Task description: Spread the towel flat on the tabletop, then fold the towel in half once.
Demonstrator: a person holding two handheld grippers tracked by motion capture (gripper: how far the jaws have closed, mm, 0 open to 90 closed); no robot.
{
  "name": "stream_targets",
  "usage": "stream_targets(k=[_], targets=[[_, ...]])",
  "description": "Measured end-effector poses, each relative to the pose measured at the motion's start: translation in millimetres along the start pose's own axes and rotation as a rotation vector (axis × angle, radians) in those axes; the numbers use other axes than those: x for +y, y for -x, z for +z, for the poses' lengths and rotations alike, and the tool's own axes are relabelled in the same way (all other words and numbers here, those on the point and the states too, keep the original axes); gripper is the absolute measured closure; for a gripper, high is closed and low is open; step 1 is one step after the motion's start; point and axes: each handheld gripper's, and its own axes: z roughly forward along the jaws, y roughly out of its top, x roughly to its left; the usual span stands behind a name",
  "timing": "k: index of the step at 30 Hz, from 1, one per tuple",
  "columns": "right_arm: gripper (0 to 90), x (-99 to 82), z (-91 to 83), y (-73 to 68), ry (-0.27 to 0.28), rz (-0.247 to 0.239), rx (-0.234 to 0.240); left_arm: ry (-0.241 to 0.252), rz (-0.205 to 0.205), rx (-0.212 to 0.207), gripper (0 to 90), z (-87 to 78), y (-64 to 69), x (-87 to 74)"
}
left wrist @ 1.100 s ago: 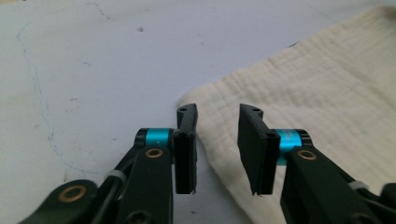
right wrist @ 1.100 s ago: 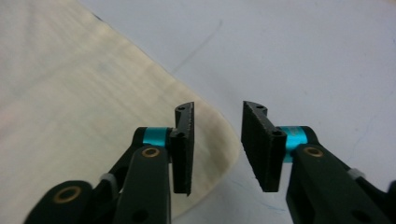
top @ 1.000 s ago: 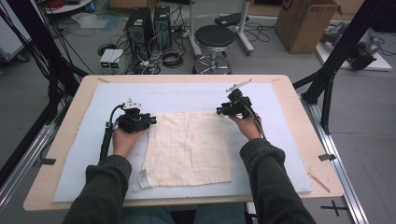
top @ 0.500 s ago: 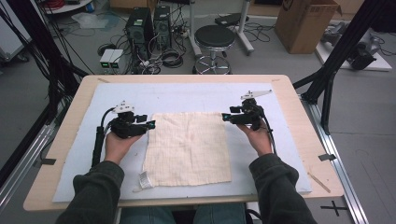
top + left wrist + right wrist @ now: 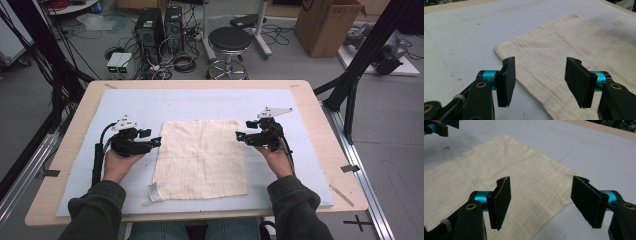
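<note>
One cream cloth point(image 5: 201, 159) lies flat and square at the middle of the frame in the high view, on the pale blue mat point(image 5: 210, 102), its label point(image 5: 154, 192) at the lower left corner. We hold the left gripper point(image 5: 156, 142) just beside the cloth's left edge and the right gripper point(image 5: 239, 135) just beside its right edge, both toward the upper corners. Both pairs of jaws have just been opening and stand wide with nothing between the pads; in the left gripper view the cloth's corner point(image 5: 499, 48) lies past the jaws. We judge that the cloth is spread and let go, so a fold comes next. That calls for us to lower the jaws over an edge and pinch only the top layer cleanly, both sides together.
</note>
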Motion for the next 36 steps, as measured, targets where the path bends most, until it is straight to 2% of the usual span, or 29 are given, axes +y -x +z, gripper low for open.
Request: stream_targets(k=[3, 5, 11, 18, 24, 28, 32, 36], targets=[[28.5, -2.8, 0.8, -3.8, -0.025, -0.003, 0.004, 0.020, -0.002, -0.009, 42.2, -4.0, 2.0, -0.4], [28.4, -4.8, -0.7, -6.6, -0.016, -0.009, 0.008, 0.032, 0.003, -0.014, 42.3, -6.6, 4.1, -0.5], [25.4, -11.4, -4.5, -11.8, -0.023, -0.004, 0.011, 0.023, 0.027, -0.026, 40.0, -9.7, 10.5, -0.2], [22.9, -15.7, -8.5, -12.5, -0.013, 0.009, 0.016, 0.026, 0.022, -0.035, 38.9, -9.3, 11.6, -1.7], [22.6, -14.5, -7.4, -13.9, -0.014, -0.016, 0.021, 0.025, 0.018, -0.035, 38.9, -7.3, 10.7, -1.6], [22.2, -9.3, -7.6, -12.5, -0.034, -0.022, 0.027, 0.011, -0.006, -0.038, 39.8, -4.1, 7.9, 0.8], [22.3, 1.8, -5.5, -7.5, -0.037, -0.033, 0.027, 0.002, -0.013, -0.032, 41.3, 0.9, 2.9, 5.9], [23.1, 13.7, -0.5, -0.6, -0.053, -0.037, 0.027, 0.011, -0.030, -0.013, 43.7, 7.7, -2.7, 12.8]])
